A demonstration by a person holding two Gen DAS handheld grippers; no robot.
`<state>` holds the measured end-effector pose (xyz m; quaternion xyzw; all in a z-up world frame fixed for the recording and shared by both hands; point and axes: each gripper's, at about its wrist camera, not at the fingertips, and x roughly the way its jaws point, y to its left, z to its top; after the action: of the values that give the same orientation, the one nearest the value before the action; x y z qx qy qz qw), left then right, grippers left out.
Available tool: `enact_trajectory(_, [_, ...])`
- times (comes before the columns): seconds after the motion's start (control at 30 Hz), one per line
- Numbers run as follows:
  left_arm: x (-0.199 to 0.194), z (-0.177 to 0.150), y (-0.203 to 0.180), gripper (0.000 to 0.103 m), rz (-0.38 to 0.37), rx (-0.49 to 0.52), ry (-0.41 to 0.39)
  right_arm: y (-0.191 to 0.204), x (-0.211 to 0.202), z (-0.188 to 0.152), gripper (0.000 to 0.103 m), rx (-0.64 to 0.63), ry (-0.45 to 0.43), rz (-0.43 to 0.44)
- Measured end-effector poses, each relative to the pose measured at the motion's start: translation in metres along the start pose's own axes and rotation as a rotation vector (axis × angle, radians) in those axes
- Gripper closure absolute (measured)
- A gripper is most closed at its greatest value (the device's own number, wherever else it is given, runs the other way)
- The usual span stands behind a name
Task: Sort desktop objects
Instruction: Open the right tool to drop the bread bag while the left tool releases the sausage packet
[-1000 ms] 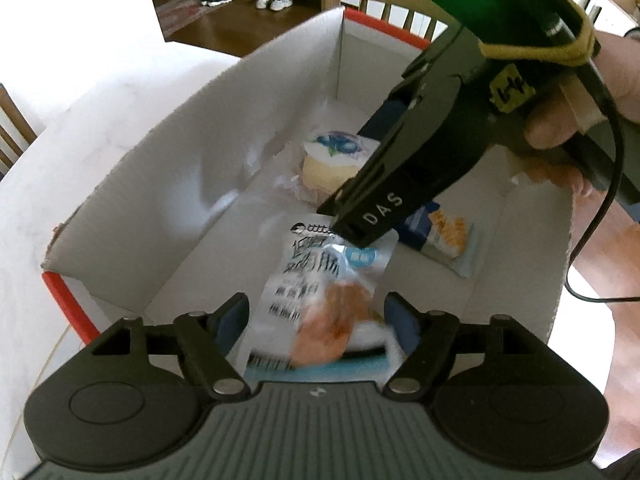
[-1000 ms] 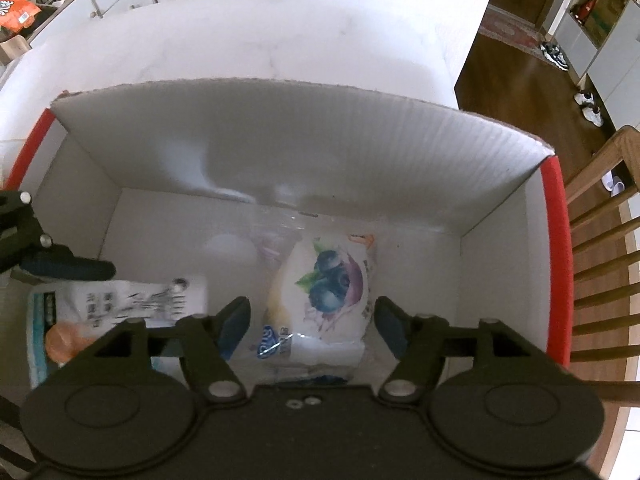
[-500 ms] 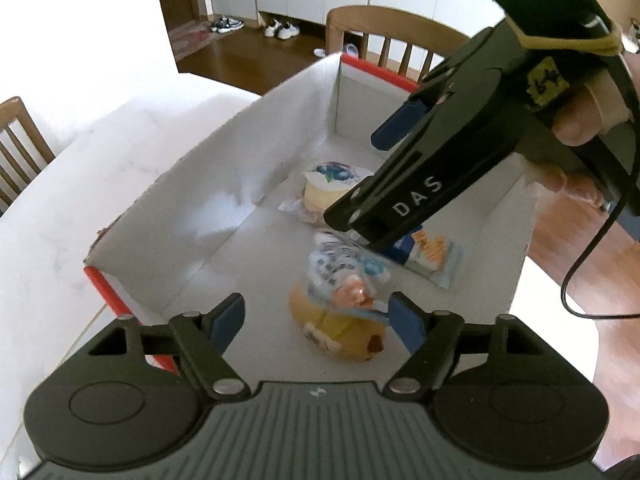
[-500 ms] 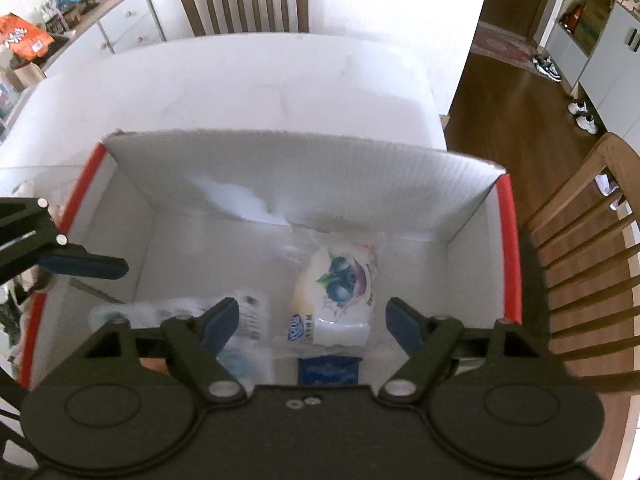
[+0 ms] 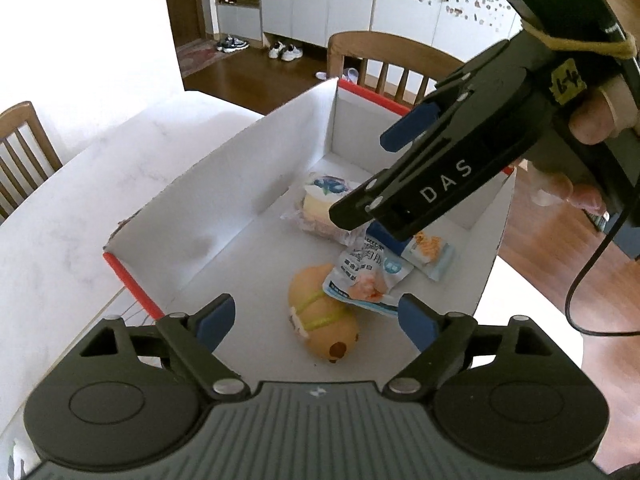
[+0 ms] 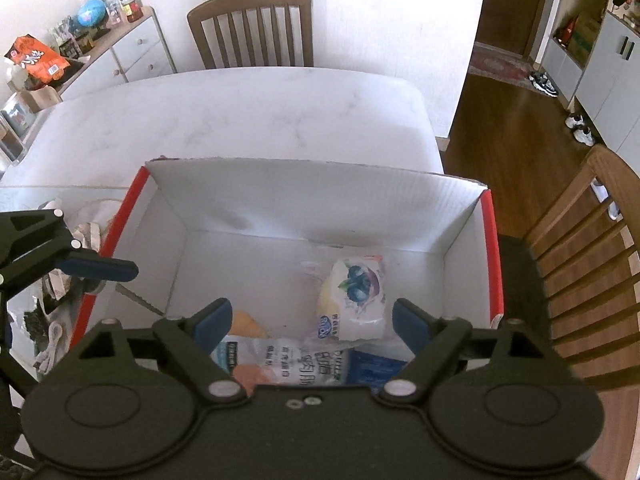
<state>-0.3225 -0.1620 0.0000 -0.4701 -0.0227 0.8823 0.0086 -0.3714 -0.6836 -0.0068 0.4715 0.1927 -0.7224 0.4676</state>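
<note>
wooden chairs [image 6: 256, 28], sneakers [image 5: 285, 51], globe [image 6: 91, 11] on sideboard.

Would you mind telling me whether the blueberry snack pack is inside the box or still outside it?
Inside: the blueberry snack pack lies on the floor of the box, beside other packets.

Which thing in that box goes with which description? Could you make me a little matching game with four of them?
Things:
1. bread roll
2. blueberry packet
3. white pouch
4. box

Descriptions:
A. red along its short rims
B. lies partly on top of the roll
C. tan, with yellow stripes and a brown spot
D. nearest the far corner, by the long wall

Pairs: 1-C, 2-D, 3-B, 4-A
</note>
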Motion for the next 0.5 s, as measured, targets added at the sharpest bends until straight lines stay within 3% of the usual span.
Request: enact_trajectory(0.5, [-0.053, -0.032, 0.009, 0.013, -0.036, 0.004, -0.073, 0.046, -0.031, -0.011, 0.015, 0.039, -0.041, -0.044])
